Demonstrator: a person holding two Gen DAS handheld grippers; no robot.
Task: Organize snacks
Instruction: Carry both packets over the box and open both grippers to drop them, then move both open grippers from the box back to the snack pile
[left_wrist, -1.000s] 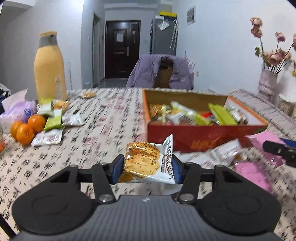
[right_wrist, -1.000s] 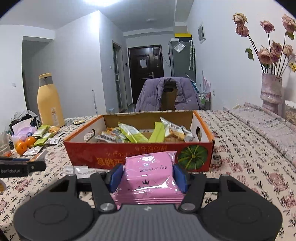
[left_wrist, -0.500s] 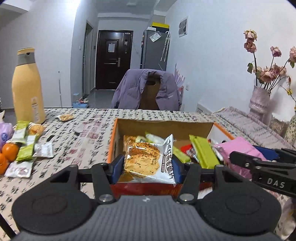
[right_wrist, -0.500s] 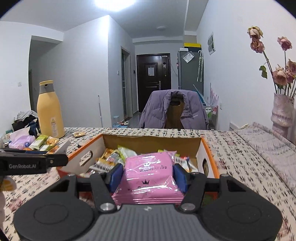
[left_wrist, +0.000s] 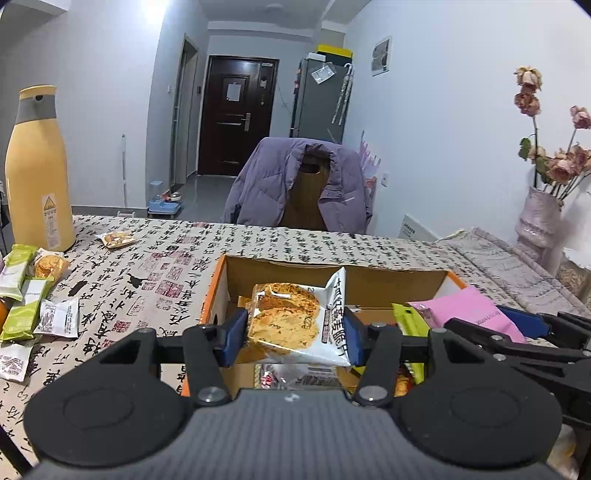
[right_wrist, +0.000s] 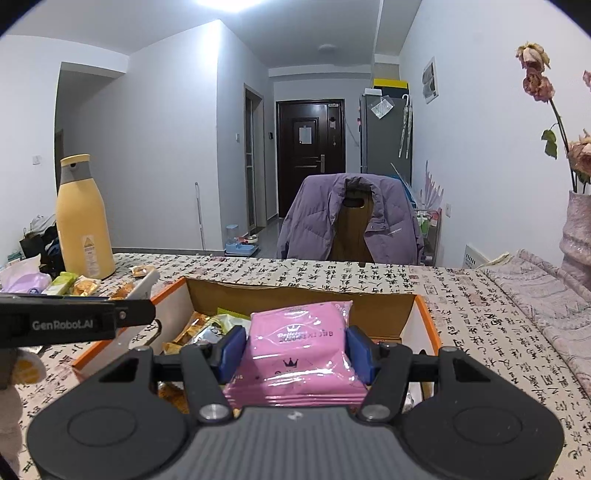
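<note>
Box (left_wrist: 334, 275): open cardboard, orange rim, part full of packets; sits on tabletop (left_wrist: 155, 254) with calligraphy-print cloth.

Pink pack (right_wrist: 301, 354): clamped across its width by right gripper (right_wrist: 295, 349), over the box. Soft, crinkly film, likely light and slippery; side grip suits.

Cracker pack (left_wrist: 295, 323): held between pads of left gripper (left_wrist: 293, 332), over box's left half. Contents probably brittle; gentle squeeze advised.

Loose snacks (left_wrist: 26, 302) remain left of box near yellow bottle (left_wrist: 37, 170). Room: chair with purple jacket (left_wrist: 301, 184), dark door behind.
</note>
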